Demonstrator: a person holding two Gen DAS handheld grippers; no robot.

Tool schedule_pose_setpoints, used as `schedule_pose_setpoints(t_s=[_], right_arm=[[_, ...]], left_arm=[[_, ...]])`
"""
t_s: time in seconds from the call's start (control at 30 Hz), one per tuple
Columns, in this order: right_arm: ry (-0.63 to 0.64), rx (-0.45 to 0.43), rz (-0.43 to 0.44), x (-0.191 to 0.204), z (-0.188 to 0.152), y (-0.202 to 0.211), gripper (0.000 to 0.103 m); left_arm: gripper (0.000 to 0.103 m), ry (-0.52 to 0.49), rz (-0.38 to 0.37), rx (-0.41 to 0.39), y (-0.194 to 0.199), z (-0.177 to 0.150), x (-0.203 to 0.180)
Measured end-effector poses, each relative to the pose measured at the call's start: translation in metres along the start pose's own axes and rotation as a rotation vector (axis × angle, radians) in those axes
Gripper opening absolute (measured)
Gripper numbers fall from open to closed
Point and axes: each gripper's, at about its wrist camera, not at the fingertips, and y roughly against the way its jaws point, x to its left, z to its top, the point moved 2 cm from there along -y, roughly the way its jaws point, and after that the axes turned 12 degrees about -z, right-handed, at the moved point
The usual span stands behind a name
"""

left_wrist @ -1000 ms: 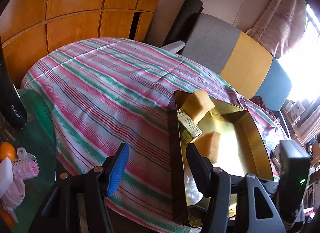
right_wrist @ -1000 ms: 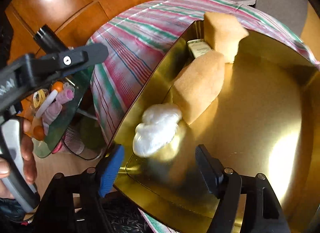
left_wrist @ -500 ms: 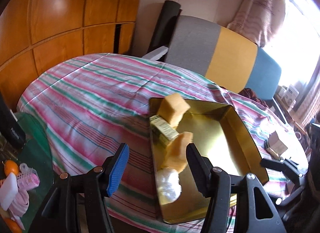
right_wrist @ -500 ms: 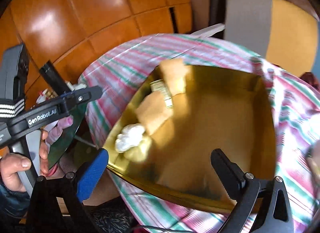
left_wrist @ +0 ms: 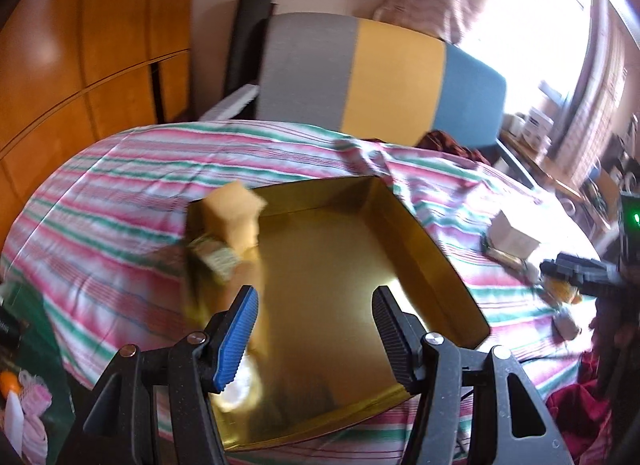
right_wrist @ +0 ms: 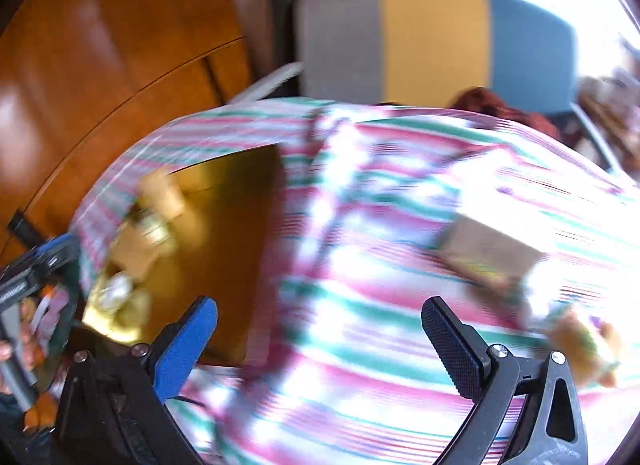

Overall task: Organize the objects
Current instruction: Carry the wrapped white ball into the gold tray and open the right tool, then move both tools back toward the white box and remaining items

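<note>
Tray position: the gold tray point(left_wrist: 420, 233) lay on the striped cloth point(left_wrist: 120, 185), straight ahead of and below the left gripper point(left_wrist: 316, 317); in the right wrist view it sat left of the right gripper point(right_wrist: 320, 329).
Left gripper: jaws partly apart, empty, touching nothing.
Right gripper: spread wide, empty, over bare cloth.
Tray contents: tan sponge block point(left_wrist: 232, 213) and small printed box point(left_wrist: 216, 259) at the left wall.
Tray axis: long side ran away from the left gripper.
Beyond the tray: a white box point(left_wrist: 512, 239) on the cloth, right.

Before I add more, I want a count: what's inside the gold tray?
In the gold tray: a tan sponge, a small green box and a white wad, half hidden behind the left claw. More may lie behind it.
</note>
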Motion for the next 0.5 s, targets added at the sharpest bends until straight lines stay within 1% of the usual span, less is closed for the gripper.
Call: schedule_pose_setpoints(t_s=[0.13, 0.2, 0.23, 0.3, 0.37, 0.43, 0.5], right_arm=[[-0.098, -0.02, -0.143, -0.073, 0.003, 0.0, 0.103], [-0.156, -0.025, -0.221, -0.11, 0.0, -0.003, 0.103], [-0.185, -0.032, -0.246, -0.126, -0.003, -0.004, 0.103], [-0.274, -0.05, -0.273, -0.159, -0.012, -0.005, 0.103], [-0.418, -0.044, -0.26, -0.19, -0.02, -0.006, 0.103], [-0.528, -0.081, -0.255, -0.21, -0.022, 0.001, 0.103], [-0.59, -0.105, -0.251, -0.222, -0.024, 0.007, 0.103]], left_arm=[[0.06, -0.053, -0.035, 0.032, -0.017, 0.006, -0.028], [0.06, -0.075, -0.055, 0.048, -0.025, 0.01, -0.042], [0.06, -0.087, -0.067, 0.059, -0.03, 0.012, -0.05], [0.06, -0.103, -0.089, 0.08, -0.041, 0.015, -0.064], [0.06, -0.115, -0.111, 0.101, -0.054, 0.019, -0.078], [0.06, -0.132, -0.134, 0.12, -0.068, 0.022, -0.094], [0.059, -0.145, -0.161, 0.142, -0.082, 0.025, -0.11]])
